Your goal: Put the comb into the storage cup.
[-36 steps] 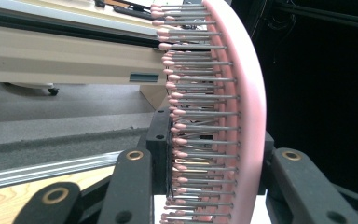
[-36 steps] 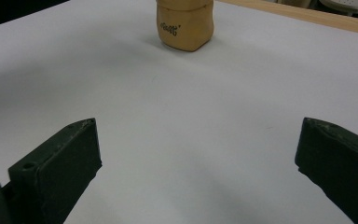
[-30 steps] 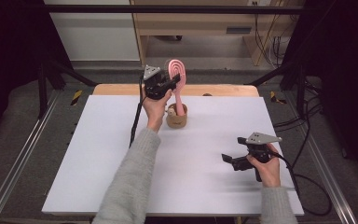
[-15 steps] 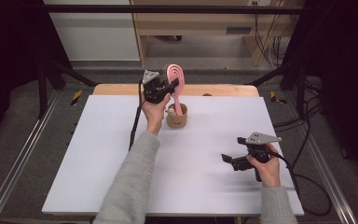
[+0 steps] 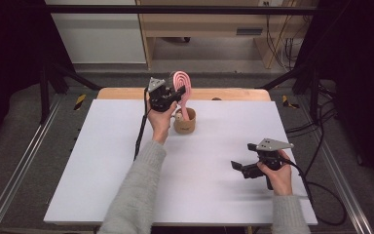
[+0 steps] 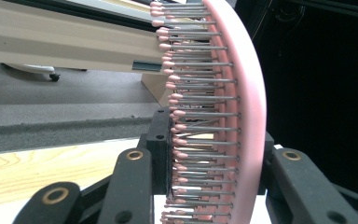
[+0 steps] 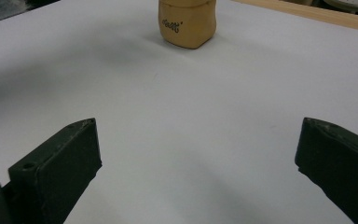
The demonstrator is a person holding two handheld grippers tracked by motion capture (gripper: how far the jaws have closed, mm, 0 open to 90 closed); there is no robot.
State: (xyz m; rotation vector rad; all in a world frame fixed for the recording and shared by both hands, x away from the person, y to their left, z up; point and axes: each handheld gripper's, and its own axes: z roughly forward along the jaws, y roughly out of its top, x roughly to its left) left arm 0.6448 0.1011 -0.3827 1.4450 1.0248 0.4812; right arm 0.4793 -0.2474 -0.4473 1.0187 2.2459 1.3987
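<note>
A pink hairbrush [image 5: 180, 84] with metal bristles stands upright, its handle down in a small tan cup [image 5: 185, 124] at the back middle of the white table [image 5: 102, 161]. My left gripper [image 5: 174, 95] is shut on the brush head from the left side. In the left gripper view the pink brush [image 6: 244, 107] sits pinched between the black jaws of my left gripper [image 6: 214, 156]. My right gripper [image 5: 237, 167] rests low over the table at the right front, open and holding nothing. Its view shows the right gripper [image 7: 198, 154] with jaws wide apart and the tan cup [image 7: 187, 23] far ahead.
A wooden strip [image 5: 233, 93] runs along the table's far edge. Metal rails [image 5: 19, 165] flank the left side, and black cables [image 5: 321, 195] trail off the right. Wooden furniture [image 5: 199, 29] stands on the floor beyond the table.
The left gripper and the brush have sunk slightly toward the cup. The right gripper has not moved.
</note>
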